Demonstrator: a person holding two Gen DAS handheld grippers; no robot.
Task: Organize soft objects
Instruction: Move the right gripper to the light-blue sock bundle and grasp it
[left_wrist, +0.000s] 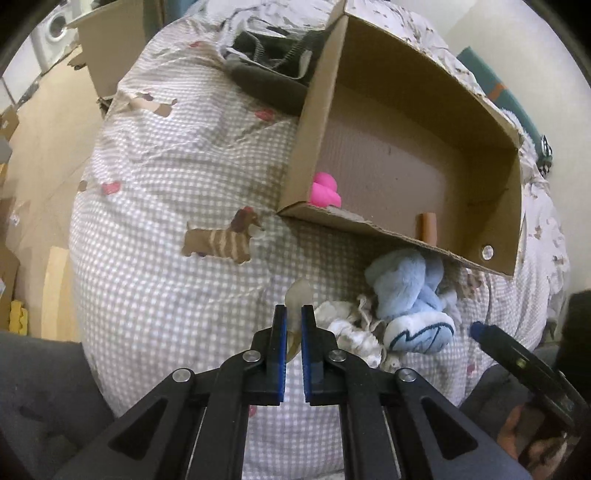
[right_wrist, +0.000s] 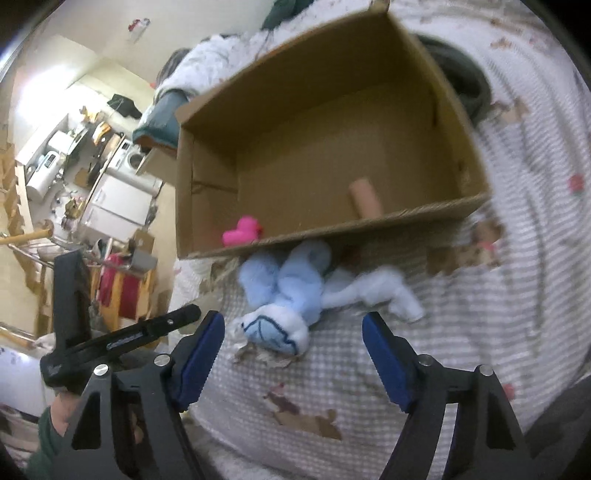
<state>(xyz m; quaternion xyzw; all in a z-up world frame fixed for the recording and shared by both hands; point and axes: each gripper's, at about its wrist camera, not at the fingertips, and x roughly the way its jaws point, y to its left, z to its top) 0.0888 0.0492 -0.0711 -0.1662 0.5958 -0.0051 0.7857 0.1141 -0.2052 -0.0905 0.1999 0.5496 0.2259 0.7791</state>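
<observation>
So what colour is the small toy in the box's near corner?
Bright pink. The small toy in the cardboard box shows best in the left wrist view.

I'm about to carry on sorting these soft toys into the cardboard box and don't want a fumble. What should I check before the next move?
1. Left tool shut on the pale translucent piece: ok.
2. Right tool open, nothing between its pads: ok.
3. Blue plush toy in front of the right tool: ok.
4. Cardboard box has bare floor left: ok.
5. Plush clear of the box: not ok, partly tucked under its near wall.
6. Pale piece's grip secure: cannot tell.
</observation>
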